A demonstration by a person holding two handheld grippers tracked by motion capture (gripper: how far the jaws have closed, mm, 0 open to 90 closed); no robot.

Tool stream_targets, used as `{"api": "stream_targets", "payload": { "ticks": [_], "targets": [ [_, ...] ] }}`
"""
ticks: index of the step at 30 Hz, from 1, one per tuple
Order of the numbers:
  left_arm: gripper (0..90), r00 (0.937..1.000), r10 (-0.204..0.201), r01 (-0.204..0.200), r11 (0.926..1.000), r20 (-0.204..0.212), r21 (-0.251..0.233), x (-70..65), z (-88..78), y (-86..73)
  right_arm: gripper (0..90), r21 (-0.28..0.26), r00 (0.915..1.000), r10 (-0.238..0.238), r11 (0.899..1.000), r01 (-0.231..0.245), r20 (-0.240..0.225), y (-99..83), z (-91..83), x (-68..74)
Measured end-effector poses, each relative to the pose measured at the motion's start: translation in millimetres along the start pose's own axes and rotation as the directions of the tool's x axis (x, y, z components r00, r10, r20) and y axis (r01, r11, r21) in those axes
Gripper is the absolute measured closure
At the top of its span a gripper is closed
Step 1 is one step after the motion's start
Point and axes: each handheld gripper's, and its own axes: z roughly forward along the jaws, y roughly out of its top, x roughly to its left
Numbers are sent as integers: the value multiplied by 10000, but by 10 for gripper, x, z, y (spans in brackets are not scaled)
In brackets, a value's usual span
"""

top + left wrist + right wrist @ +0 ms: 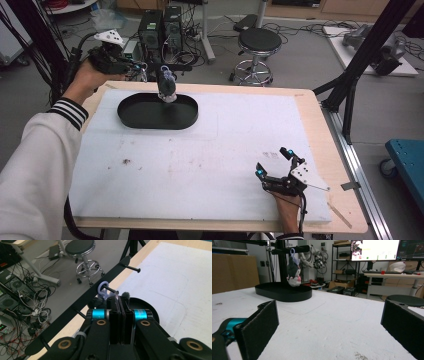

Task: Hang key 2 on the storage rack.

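No readable labels on anything; left gripper [141,70] jaws pinched together beside the plush keychain [166,85], which hangs by its ring from a black peg [110,288] over the black tray [135,117]; right gripper [274,161] jaws wide apart, empty, resting on the white mat [210,165].

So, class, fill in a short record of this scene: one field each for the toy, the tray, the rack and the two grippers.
toy: small grey plush keychain, hanging by its lilac ring from a peg of the rack, above the tray
tray: black oval tray, on the white mat at the far left
rack: black bar with pegs along the table's far edge
left gripper: jaws shut, tips close by the ring
right gripper: jaws open, holding nothing, low over the mat at the near right
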Motion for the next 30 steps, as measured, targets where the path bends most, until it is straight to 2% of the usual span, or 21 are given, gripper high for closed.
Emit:
{"api": "stream_targets", "payload": {
  "ticks": [9, 17, 30],
  "targets": [
    [881, 9997, -233, 235, 9989, -55, 402, 130, 122, -83, 7, -7, 10000, -5, 10000, 5, 10, 0, 0, 0],
    [881, 9995, -210, 228, 9961, -220, 857, 196, 238, -142, 7, -23, 10000, -6, 10000, 6, 17, 0, 1, -3],
    [881, 9994, -346, 351, 9943, -67, 1011, 237, 356, -182, 7, -27, 10000, 15, 10000, -15, 25, 0, 1, -1]
  ]
}}
